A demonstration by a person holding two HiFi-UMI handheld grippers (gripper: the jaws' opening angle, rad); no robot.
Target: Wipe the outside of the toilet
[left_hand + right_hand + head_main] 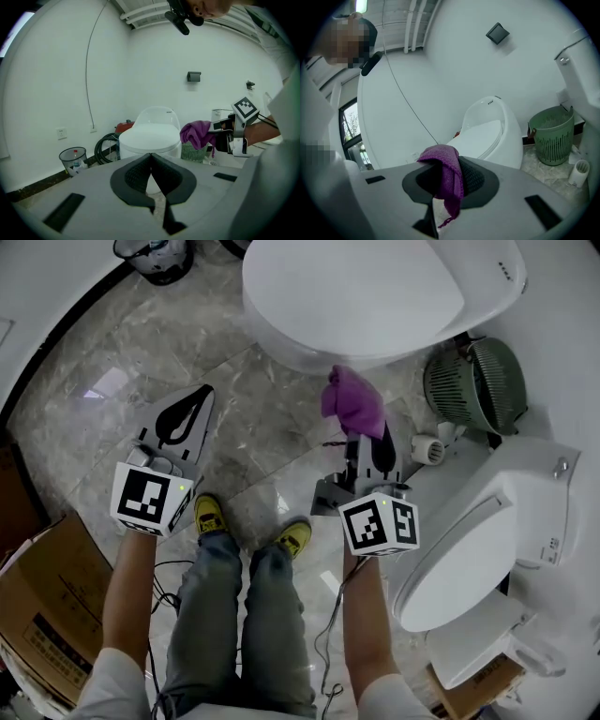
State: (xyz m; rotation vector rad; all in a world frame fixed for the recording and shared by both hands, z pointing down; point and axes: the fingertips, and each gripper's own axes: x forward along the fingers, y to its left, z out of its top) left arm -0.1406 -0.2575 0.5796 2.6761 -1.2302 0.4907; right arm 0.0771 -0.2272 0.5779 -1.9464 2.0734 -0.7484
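Ahead, the toilet [366, 296] stands on the marble floor [141, 362] with its lid down, its rounded front facing the person's feet. Just short of that front hangs the cloth [352, 404], a purple knit bunched up and trailing a loose tail; it looks near the bowl but apart from it, so wiping seems about to start rather than under way. The right gripper [367, 448] has it pinched, its fingers [476, 180] closed on a fold with most of the cloth draped over and ahead of them. To wipe well, I would press that bunched part flat onto the porcelain so the cloth, not the fingers, meets the surface, then sweep along the curve of the bowl and down its sides, which the lid overhangs. The right forearm reaches forward and down, marker cube up, pointing at the bowl's front. The left gripper [197, 401] hovers off to the left over bare floor, also aimed at the toilet; its fingers [136, 176] meet at the tips with nothing between them. A green basket [473, 385] sits to the right of the bowl, and a second toilet [469, 549] nearer the person's right.
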